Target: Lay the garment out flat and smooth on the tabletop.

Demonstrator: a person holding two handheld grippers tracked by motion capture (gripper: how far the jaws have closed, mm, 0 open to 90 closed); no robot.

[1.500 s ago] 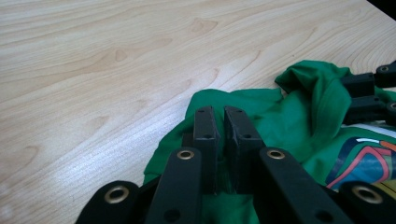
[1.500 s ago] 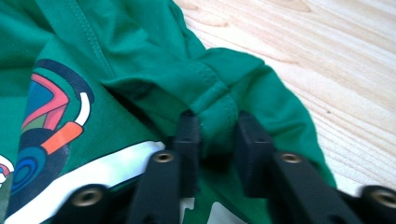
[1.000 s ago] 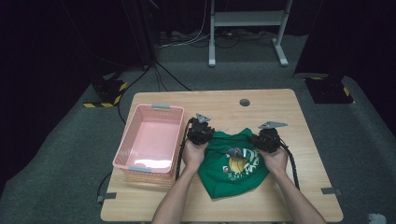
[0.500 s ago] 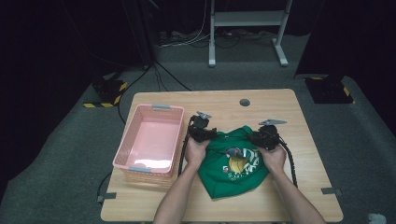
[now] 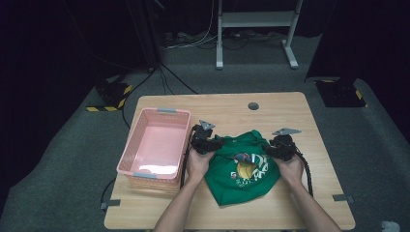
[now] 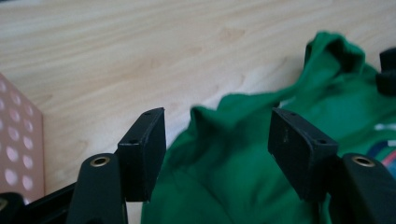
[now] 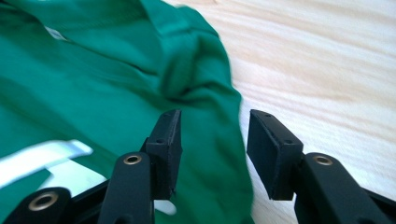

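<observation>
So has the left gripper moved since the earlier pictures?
Yes. The left gripper has slid slightly left toward the pink basket, its jaws just opened off the green shirt.

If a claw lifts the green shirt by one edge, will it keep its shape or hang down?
The green shirt would probably hang limp: it already lies in soft folds and bumps on the table. It looks thin, so likely light. Pushed, it would probably bunch up rather than slide whole. The left claw and right claw, jaws just opened, stand apart over its cloth.
</observation>
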